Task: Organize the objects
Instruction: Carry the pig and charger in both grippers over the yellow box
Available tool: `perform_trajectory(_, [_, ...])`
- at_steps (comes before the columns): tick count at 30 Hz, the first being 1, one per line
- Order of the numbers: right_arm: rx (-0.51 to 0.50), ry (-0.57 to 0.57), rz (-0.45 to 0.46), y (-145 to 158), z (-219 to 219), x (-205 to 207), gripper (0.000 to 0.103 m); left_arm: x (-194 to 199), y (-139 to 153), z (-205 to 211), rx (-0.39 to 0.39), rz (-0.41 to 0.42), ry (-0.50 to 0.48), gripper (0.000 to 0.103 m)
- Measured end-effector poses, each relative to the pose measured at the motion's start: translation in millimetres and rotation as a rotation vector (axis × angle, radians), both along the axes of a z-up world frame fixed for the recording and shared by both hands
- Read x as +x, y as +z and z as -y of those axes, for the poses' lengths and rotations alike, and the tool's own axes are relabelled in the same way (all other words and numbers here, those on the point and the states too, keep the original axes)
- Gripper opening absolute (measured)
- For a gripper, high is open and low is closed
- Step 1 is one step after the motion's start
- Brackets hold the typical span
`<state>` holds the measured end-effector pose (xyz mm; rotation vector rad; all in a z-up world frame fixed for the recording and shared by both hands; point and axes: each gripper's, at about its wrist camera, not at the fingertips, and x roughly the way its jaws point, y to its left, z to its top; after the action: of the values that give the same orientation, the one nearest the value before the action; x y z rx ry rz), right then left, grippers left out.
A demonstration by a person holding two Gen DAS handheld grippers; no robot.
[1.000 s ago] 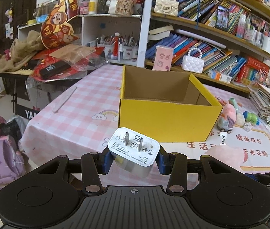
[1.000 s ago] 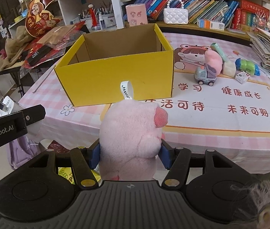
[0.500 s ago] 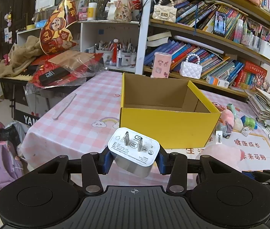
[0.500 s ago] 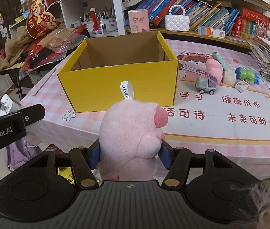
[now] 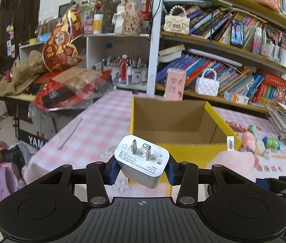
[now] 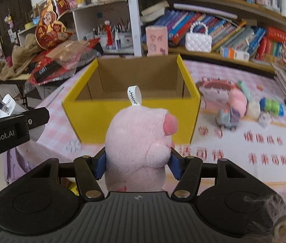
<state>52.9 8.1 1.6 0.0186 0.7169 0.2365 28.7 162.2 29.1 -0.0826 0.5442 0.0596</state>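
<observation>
Left wrist view: the left gripper (image 5: pixel 141 170) is clamped on a white charger plug (image 5: pixel 141 160), its blue pads pressing the plug's 2 sides; the plug is tilted, its 2 metal prongs and printed face turned up toward the camera. It hangs in the air before the near edge of the table (image 5: pixel 94 133), which is covered in a pink checked cloth. Past the plug stands a yellow cardboard box (image 5: pixel 183 154), open at the top, its brown inside showing nothing in it. At the right, a pink plush toy (image 5: pixel 232 162) with a white label loop shows beside the box's near right corner.

Right wrist view: the right gripper (image 6: pixel 137 166) grips the pink plush toy on both sides, its pads sunk into the fur, the white loop standing up from the top. The toy is held off the table, in front of the box's near wall. A cluster of small toys (image 6: pixel 244 109) lies on the table right of the box. The left gripper with its plug shows at the left edge
</observation>
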Motion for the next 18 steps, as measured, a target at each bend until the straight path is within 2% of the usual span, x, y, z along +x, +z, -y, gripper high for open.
perform_trajectory(6, [0.008, 0.011, 0.100, 24, 2, 43, 0.058, 39, 18, 3, 0.006, 0.057, 0.005, 0.043])
perform_trajectory(10, [-0.007, 0.023, 0.159, 35, 3, 82, 0.058, 75, 20, 6, 0.006, 0.064, 0.014, 0.043])
perform_trajectory(14, [-0.044, 0.052, 0.175, 30, 1, 127, 0.058, 111, 11, 12, 0.014, 0.038, 0.027, 0.043])
perform_trajectory(18, [-0.118, 0.125, 0.146, 10, -8, 167, 0.058, 141, -3, 16, 0.036, -0.009, 0.041, 0.043])
